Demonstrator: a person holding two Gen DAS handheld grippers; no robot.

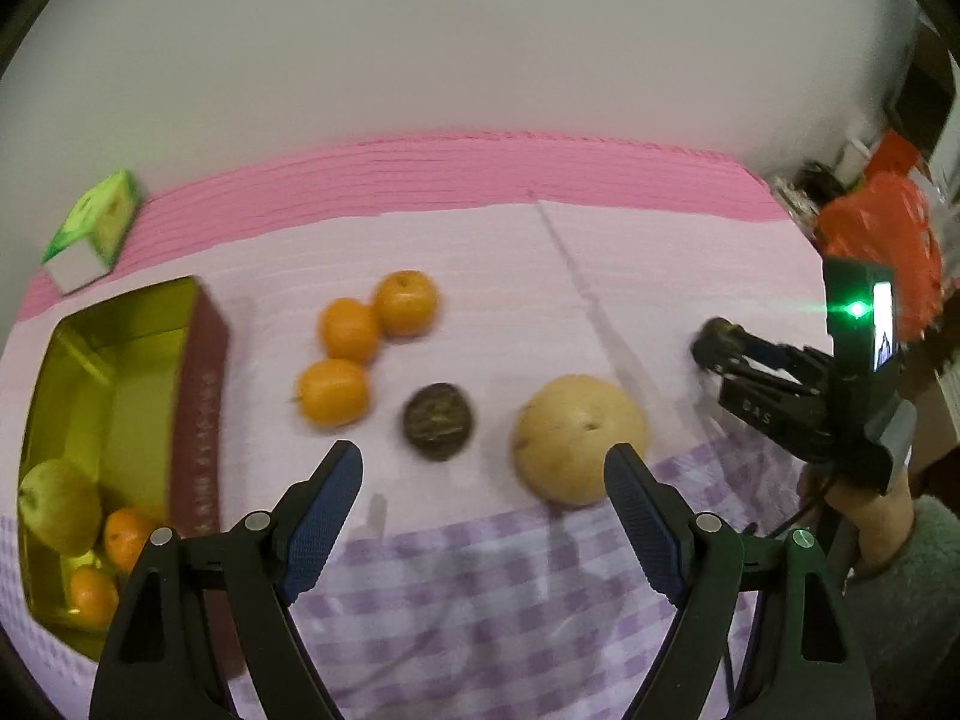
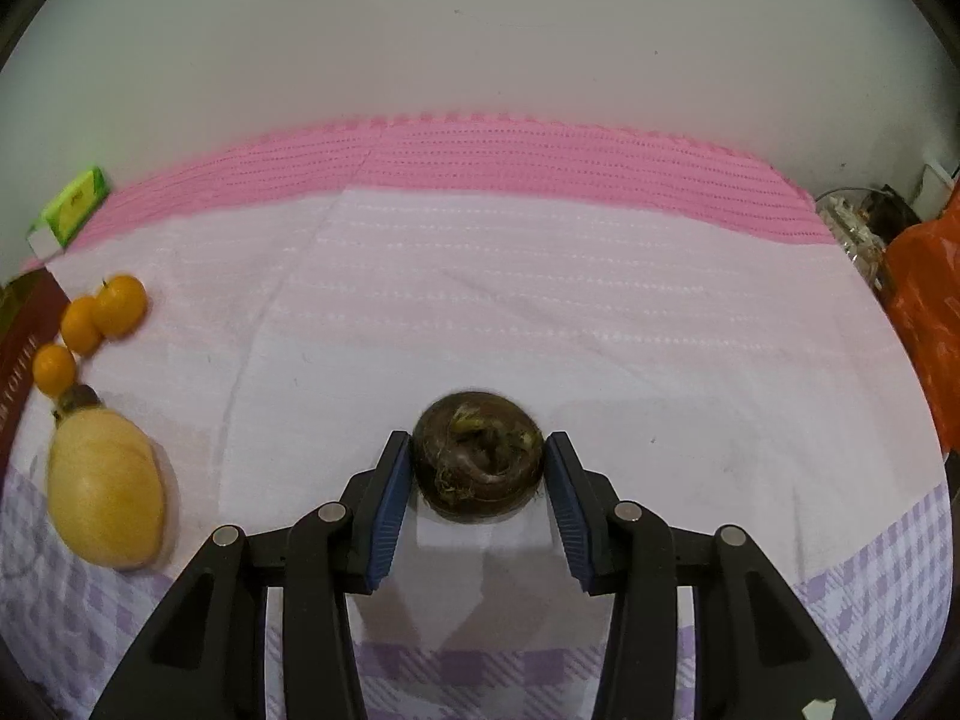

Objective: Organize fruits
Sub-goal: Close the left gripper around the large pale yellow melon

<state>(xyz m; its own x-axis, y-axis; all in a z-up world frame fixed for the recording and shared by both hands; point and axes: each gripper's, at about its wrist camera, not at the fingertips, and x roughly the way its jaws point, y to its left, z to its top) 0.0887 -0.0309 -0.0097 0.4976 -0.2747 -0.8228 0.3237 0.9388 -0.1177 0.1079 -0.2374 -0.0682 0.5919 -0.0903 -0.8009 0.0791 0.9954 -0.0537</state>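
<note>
Blue-padded left gripper (image 1: 483, 480) stands unclenched and empty above the cloth — the loose dark brown fruit (image 1: 438, 420) lies just ahead between its fingers, nearer than the right gripper (image 2: 478, 468), clamped on another brown fruit (image 2: 478, 456); the gold tin (image 1: 114, 372) sits left.

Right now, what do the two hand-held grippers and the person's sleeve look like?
Left hand-held gripper: black frame, blue textured pads, silver pivot pins. Right hand-held gripper: same build, pale lettering on its side, a black module with a green light. A dark cable trails near the fuzzy grey sleeve.
</note>
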